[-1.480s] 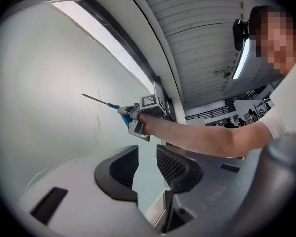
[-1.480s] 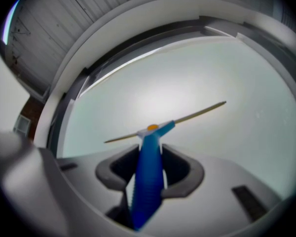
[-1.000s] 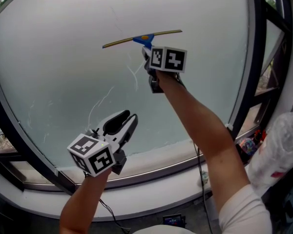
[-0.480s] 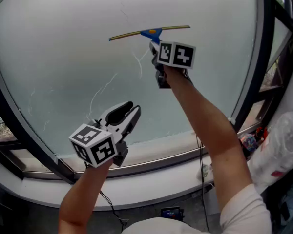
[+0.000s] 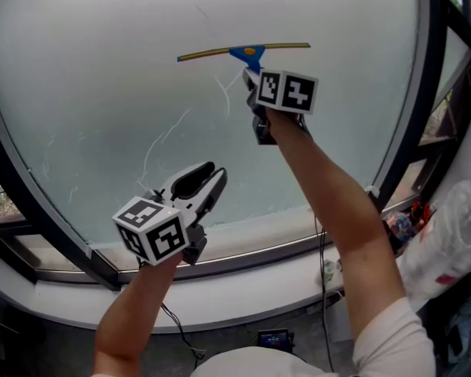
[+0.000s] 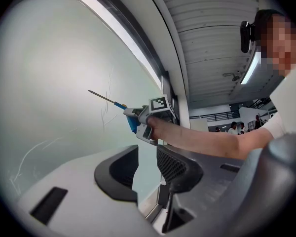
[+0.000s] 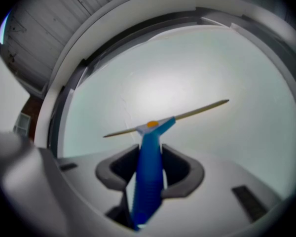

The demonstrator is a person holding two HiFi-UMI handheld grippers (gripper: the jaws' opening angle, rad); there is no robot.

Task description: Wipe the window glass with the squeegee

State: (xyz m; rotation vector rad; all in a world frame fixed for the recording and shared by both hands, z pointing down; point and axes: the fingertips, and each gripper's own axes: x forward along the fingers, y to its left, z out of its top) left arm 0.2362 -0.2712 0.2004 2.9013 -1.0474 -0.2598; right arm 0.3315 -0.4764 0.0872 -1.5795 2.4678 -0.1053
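Window glass point(image 5: 102, 93) spreads wide around your squeegee point(image 5: 247, 52) at 12 o'clock, blade ends clear of the dark frame point(image 5: 412, 93); right gripper point(image 7: 149, 164) fingers point(image 7: 185, 173) clamp its handle, left gripper point(image 6: 147, 157) fingers point(image 6: 117, 174) stand apart, empty.

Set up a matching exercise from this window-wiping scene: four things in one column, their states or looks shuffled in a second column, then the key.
Column one
1. squeegee
2. left gripper
3. right gripper
4. window glass

Column two
a. jaws apart, nothing between them
b. clamped on the tool's handle
c. blue handle, long thin blade lying roughly level
d. pale and cloudy, with thin white streaks

Right pairs: 1-c, 2-a, 3-b, 4-d
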